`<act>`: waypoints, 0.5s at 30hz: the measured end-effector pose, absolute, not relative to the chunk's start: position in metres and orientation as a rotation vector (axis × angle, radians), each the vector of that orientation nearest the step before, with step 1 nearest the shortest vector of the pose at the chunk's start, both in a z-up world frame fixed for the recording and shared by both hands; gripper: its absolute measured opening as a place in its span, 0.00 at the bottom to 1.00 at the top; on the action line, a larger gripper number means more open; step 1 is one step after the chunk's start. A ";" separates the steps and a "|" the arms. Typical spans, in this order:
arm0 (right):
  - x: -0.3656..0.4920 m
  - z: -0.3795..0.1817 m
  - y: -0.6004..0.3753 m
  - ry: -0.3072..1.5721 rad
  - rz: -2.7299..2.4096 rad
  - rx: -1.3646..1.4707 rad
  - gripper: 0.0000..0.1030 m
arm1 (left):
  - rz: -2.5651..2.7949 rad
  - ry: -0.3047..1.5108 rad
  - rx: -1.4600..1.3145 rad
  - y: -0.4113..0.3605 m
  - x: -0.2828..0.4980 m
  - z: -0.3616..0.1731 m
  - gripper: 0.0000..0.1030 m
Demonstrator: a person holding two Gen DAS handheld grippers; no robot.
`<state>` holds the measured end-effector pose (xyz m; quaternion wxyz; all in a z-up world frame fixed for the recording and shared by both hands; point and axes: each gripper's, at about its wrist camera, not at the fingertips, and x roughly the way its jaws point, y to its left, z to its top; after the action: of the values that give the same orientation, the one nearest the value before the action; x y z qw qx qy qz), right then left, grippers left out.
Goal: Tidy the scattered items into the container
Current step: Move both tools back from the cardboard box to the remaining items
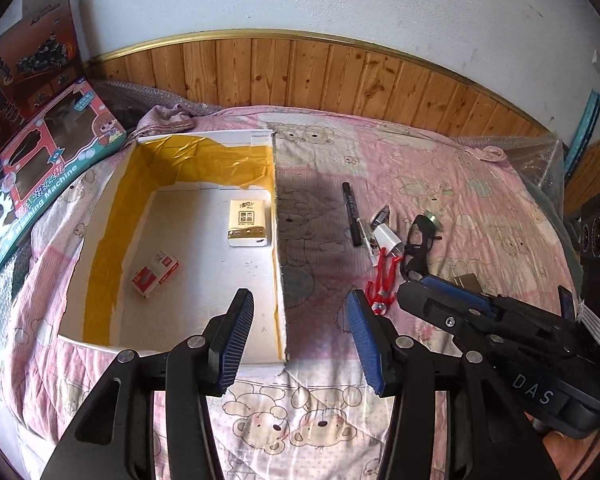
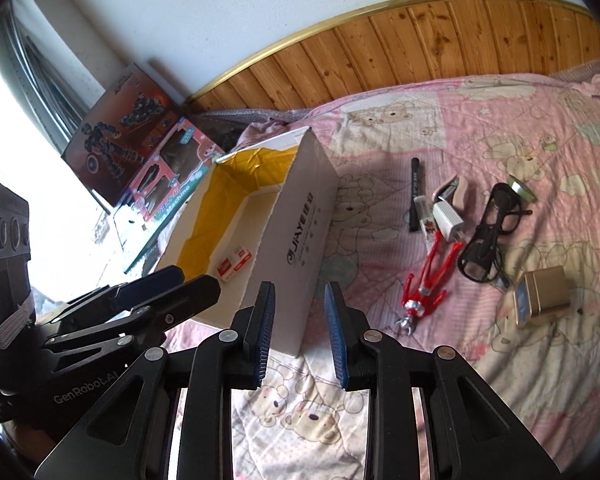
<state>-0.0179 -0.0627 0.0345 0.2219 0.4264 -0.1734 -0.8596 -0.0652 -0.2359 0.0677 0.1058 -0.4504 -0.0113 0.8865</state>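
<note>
Over the bed, both my jaws hung wide and empty — left gripper (image 1: 300,336) beside the box (image 1: 278,216), right gripper (image 2: 300,328) facing the red figure (image 2: 430,280) — scattered items waited.

On the bed (image 1: 480,184), the box (image 1: 278,240) lies left of the scattered marker (image 1: 351,214), charger (image 1: 386,238), figure (image 2: 430,276) and glasses (image 2: 488,232) (two packets (image 1: 247,223) inside it).
</note>
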 end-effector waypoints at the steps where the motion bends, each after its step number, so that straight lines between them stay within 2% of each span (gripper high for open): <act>1: -0.015 0.033 -0.057 -0.488 -2.376 1.178 0.27 | 2.605 -0.020 -1.323 -0.230 -0.063 0.068 0.49; 7: -0.001 0.027 -0.024 -0.549 -2.415 1.183 0.28 | 2.552 0.040 -1.314 -0.197 -0.055 0.066 0.49; 15: 0.010 0.001 0.028 -0.630 -2.494 1.260 0.29 | 2.451 0.078 -1.370 -0.153 -0.060 0.035 0.49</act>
<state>0.0105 0.0280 0.0007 0.1382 0.4357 -0.2179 -0.8623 -0.0596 -0.1529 0.0348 0.1655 -0.4810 0.0272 0.8605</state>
